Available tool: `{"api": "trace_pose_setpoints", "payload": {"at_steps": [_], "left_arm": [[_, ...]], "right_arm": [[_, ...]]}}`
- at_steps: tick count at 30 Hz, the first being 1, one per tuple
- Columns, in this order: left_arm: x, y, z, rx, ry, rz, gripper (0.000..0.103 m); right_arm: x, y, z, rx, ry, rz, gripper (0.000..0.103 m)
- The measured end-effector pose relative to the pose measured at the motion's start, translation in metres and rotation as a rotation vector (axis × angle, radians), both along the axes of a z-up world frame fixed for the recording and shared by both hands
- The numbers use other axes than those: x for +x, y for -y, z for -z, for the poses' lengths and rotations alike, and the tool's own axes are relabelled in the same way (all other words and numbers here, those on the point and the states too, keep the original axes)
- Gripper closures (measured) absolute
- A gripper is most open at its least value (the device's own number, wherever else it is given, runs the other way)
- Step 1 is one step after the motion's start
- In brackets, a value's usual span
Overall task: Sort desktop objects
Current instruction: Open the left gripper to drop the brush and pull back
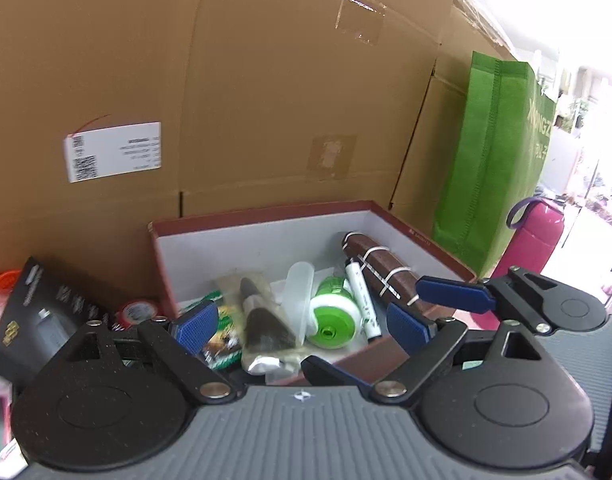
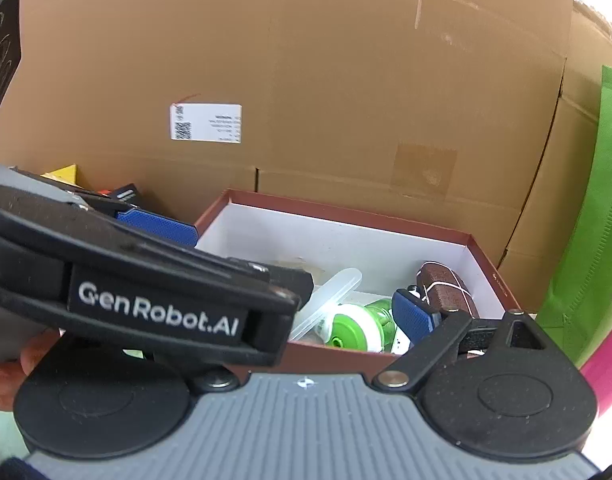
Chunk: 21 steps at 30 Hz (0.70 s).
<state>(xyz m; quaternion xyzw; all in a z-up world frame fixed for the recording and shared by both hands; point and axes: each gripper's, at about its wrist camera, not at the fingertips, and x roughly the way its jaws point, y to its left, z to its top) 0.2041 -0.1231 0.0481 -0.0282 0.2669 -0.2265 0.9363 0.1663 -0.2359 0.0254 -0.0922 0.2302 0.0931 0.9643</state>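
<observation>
A red-brown shoebox [image 1: 266, 210] with a white inside stands against the cardboard. In it lie a green-and-white round dispenser [image 1: 333, 316], a white marker [image 1: 361, 304], a brown roll tied with white bands [image 1: 385, 264], a clear plastic case [image 1: 300, 296] and a packaged brush [image 1: 262, 320]. My left gripper [image 1: 304, 324] hovers open over the box's near edge, with nothing held. My right gripper [image 2: 306, 320] is open beside it, over the same box [image 2: 345, 216]. Its left finger is hidden behind the left gripper's black body. The right pad [image 2: 413, 318] is bare, near the brown roll [image 2: 445, 288].
Large cardboard boxes [image 1: 266, 80] wall off the back. A green fabric bag [image 1: 493, 160] and a pink bottle [image 1: 533, 240] stand to the right. Left of the shoebox are a black package [image 1: 38, 312] and a red tape roll [image 1: 138, 312]. A hand [image 2: 10, 376] shows at the lower left.
</observation>
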Motion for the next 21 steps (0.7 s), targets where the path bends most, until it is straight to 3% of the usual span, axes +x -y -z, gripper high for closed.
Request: {"api": "trace_pose_setpoints", "payload": {"at_steps": [9, 21], "left_arm": [[-0.042, -0.017, 0.003, 0.011, 0.009, -0.029, 0.009], [-0.086, -0.053, 0.027, -0.029, -0.043, -0.113, 0.009]], "right_arm": [[-0.043, -0.012, -0.001, 0.006, 0.031, -0.030, 0.011], [-0.088, -0.039, 0.013, 0.036, 0.019, -0.089, 0.011]]}}
